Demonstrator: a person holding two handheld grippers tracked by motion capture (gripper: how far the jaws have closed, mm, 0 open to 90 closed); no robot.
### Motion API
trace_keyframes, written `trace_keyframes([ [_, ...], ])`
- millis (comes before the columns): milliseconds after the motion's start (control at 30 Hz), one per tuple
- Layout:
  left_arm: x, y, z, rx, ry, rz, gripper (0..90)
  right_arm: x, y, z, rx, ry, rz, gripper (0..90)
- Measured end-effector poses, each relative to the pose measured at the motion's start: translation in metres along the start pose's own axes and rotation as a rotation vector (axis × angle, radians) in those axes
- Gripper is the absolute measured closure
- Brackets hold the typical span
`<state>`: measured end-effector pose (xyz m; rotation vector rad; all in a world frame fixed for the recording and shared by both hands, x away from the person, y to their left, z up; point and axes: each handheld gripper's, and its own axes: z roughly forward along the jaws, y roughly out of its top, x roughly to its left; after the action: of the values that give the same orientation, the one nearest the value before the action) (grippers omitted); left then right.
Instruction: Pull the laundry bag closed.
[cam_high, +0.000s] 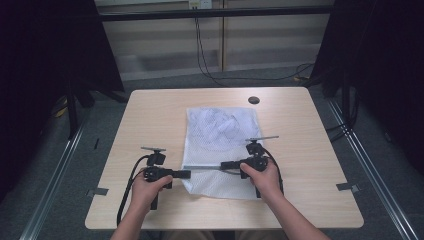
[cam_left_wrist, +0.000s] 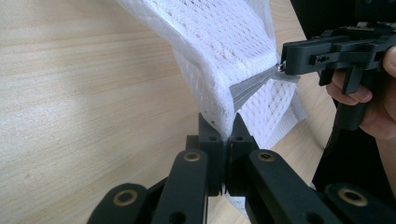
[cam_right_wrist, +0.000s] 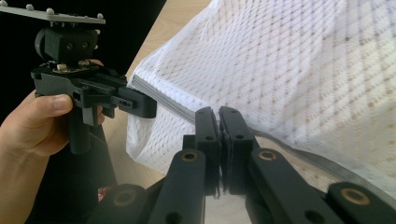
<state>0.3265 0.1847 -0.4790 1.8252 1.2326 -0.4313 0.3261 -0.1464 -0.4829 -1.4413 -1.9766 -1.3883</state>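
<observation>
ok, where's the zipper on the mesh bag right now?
In the high view, the grey zipper runs across the near end of the white mesh bag at table centre, stretched between the left gripper and right gripper, each shut on one end.

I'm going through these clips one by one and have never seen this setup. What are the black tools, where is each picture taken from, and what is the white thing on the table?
A person sits at a wooden table with a hand-held two-jaw gripper in each hand. The high view looks down from above the person's side; the other two pictures come from cameras riding on the grippers. On the table lies a white mesh laundry bag with a grey zipper across it. The left gripper is shut on the bag's edge at the zipper's end. The right gripper is shut on the zipper farther along, apparently on its pull.
</observation>
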Motion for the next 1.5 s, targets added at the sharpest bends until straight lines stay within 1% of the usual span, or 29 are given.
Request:
trace_keyframes([
  [33, 0.000, 0.000, -0.001, 0.012, -0.003, 0.009, 88.3, 0.000, 0.000, -0.001, -0.001, -0.004, 0.002, 86.8],
  [100, 0.000, 0.000, 0.000, 0.006, 0.000, 0.003, 88.3, 0.000, 0.000, -0.001, -0.001, -0.001, 0.002, 86.8],
  [133, 0.001, 0.000, 0.000, 0.012, -0.001, 0.009, 88.3, 0.000, 0.000, -0.001, 0.001, 0.000, 0.000, 86.8],
  [167, 0.001, 0.000, -0.001, 0.006, 0.000, 0.007, 88.3, 0.000, 0.000, -0.001, 0.001, -0.001, 0.002, 86.8],
  [300, 0.001, 0.000, -0.001, 0.012, -0.003, 0.014, 88.3, 0.000, 0.000, -0.003, 0.000, -0.002, 0.008, 86.8],
  [367, 0.001, 0.000, -0.001, 0.006, -0.007, 0.004, 88.3, -0.001, 0.000, -0.004, -0.006, 0.002, 0.003, 86.7],
  [433, 0.002, 0.001, -0.002, 0.011, -0.003, 0.008, 88.3, -0.001, 0.000, -0.006, -0.005, -0.006, 0.005, 86.7],
  [467, 0.002, 0.001, -0.002, 0.004, -0.008, -0.001, 88.3, -0.002, 0.000, -0.006, -0.006, -0.005, 0.003, 86.7],
  [533, 0.003, 0.001, -0.004, 0.011, -0.008, 0.006, 88.3, -0.003, 0.000, -0.008, -0.008, -0.008, 0.004, 86.7],
  [567, 0.003, 0.001, -0.004, 0.006, -0.001, 0.004, 88.3, -0.003, 0.000, -0.008, -0.012, -0.011, 0.004, 86.8],
  [600, 0.002, 0.001, -0.004, 0.006, -0.002, 0.001, 88.3, -0.004, 0.000, -0.009, -0.007, -0.011, 0.010, 86.7],
  [667, 0.003, 0.001, -0.004, 0.004, -0.003, 0.001, 88.3, -0.004, 0.000, -0.010, -0.011, -0.013, 0.006, 86.8],
  [700, 0.002, 0.001, -0.004, 0.006, -0.005, 0.000, 88.3, -0.005, -0.001, -0.010, -0.013, -0.013, 0.007, 86.8],
  [733, 0.003, 0.001, -0.005, 0.016, -0.007, 0.008, 88.3, -0.004, -0.001, -0.010, -0.011, -0.014, 0.011, 86.8],
  [767, 0.002, 0.001, -0.004, 0.001, -0.005, -0.006, 88.3, -0.004, -0.001, -0.010, -0.011, -0.013, 0.013, 86.7],
  [833, 0.003, 0.001, -0.005, 0.014, -0.006, 0.009, 88.3, -0.004, -0.001, -0.011, -0.011, -0.012, 0.011, 86.7],
  [867, 0.002, 0.001, -0.004, 0.011, -0.011, 0.003, 88.3, -0.004, -0.001, -0.011, -0.010, -0.011, 0.010, 86.7],
  [900, 0.003, 0.001, -0.004, 0.015, -0.013, 0.009, 88.3, -0.005, -0.001, -0.011, -0.012, -0.008, 0.009, 86.8],
  [967, 0.002, 0.001, -0.003, 0.008, -0.008, 0.001, 88.3, -0.006, -0.001, -0.011, -0.015, -0.009, 0.008, 86.8],
  [1100, 0.003, 0.001, -0.005, 0.008, -0.009, 0.000, 88.3, -0.006, -0.001, -0.014, -0.017, -0.011, 0.017, 86.7],
  [1133, 0.002, 0.001, -0.004, -0.002, -0.017, -0.021, 88.3, -0.006, -0.001, -0.014, -0.018, -0.013, 0.018, 86.7],
  [1167, 0.003, 0.001, -0.005, 0.003, -0.013, -0.004, 88.3, -0.007, -0.001, -0.015, -0.021, -0.013, 0.012, 86.7],
  [1200, 0.002, 0.001, -0.005, 0.006, -0.014, -0.011, 88.3, -0.007, -0.001, -0.015, -0.022, -0.015, 0.011, 86.7],
  [1233, 0.003, 0.001, -0.005, 0.010, -0.007, 0.003, 88.3, -0.007, -0.001, -0.015, -0.020, -0.016, 0.011, 86.7],
  [1333, 0.003, 0.001, -0.005, 0.009, -0.005, 0.003, 88.3, -0.007, -0.002, -0.014, -0.018, -0.017, 0.012, 86.7],
  [1367, 0.003, 0.001, -0.005, 0.013, -0.007, 0.008, 88.3, -0.007, -0.002, -0.015, -0.020, -0.015, 0.012, 86.7],
  [1400, 0.002, 0.001, -0.005, 0.017, -0.014, 0.004, 88.3, -0.007, -0.002, -0.015, -0.021, -0.015, 0.013, 86.7],
  [1500, 0.003, 0.001, -0.004, 0.012, -0.008, 0.010, 88.3, -0.007, -0.002, -0.016, -0.023, -0.015, 0.009, 86.7],
])
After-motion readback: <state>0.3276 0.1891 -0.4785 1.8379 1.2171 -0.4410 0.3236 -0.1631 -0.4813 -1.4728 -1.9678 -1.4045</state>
